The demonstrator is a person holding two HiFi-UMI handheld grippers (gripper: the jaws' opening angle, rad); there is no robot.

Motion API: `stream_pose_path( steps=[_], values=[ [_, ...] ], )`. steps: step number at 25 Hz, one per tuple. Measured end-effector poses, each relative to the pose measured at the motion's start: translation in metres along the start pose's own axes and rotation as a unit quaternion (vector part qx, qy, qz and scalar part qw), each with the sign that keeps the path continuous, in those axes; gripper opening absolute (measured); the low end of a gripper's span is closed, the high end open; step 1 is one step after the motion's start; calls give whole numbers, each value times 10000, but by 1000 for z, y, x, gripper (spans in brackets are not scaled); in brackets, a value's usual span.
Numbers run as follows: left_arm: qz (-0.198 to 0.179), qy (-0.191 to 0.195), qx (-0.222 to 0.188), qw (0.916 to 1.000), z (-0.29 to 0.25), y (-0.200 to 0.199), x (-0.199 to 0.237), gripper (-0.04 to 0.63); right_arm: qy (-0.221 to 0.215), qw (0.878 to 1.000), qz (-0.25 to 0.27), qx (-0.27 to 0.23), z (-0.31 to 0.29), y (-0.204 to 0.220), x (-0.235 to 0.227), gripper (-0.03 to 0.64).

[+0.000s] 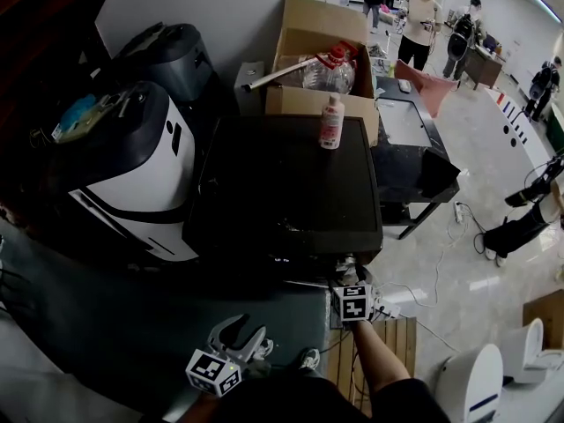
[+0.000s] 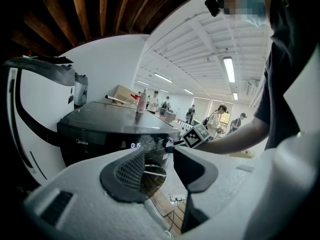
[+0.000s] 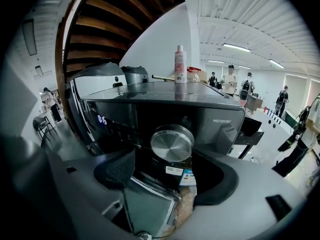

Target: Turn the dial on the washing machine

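Fingers [image 3: 112, 176] of right gripper [image 3: 167, 160] apart at dial [image 3: 171, 143], glossy black washer [image 1: 291, 192], floor [image 1: 476, 263] perhaps tiled

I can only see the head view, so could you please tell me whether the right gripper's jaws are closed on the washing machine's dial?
Observer: No. In the right gripper view the right gripper has its jaws wide apart. The silver dial is lined up with the gap, and neither pad is clamped on it.
Operator: Thank you. Does the front panel show anything?
Observer: Yes, lit digits glow on the panel to the left of the dial.
Operator: And the left gripper?
Observer: The left gripper is open with nothing between its jaws, and it is short of the washing machine.
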State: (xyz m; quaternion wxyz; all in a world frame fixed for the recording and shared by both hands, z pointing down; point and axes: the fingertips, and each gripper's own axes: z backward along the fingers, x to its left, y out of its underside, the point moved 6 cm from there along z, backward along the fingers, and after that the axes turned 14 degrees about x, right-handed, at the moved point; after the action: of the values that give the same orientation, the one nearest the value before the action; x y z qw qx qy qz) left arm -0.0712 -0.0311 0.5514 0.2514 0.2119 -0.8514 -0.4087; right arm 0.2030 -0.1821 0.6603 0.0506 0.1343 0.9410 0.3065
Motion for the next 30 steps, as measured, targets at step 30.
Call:
stream_pose_path(
  steps=[30],
  values=[
    [12,4,31,10000,-2,-1,1,175,-378,9983,-163,420,-20,11,5,332]
  ],
)
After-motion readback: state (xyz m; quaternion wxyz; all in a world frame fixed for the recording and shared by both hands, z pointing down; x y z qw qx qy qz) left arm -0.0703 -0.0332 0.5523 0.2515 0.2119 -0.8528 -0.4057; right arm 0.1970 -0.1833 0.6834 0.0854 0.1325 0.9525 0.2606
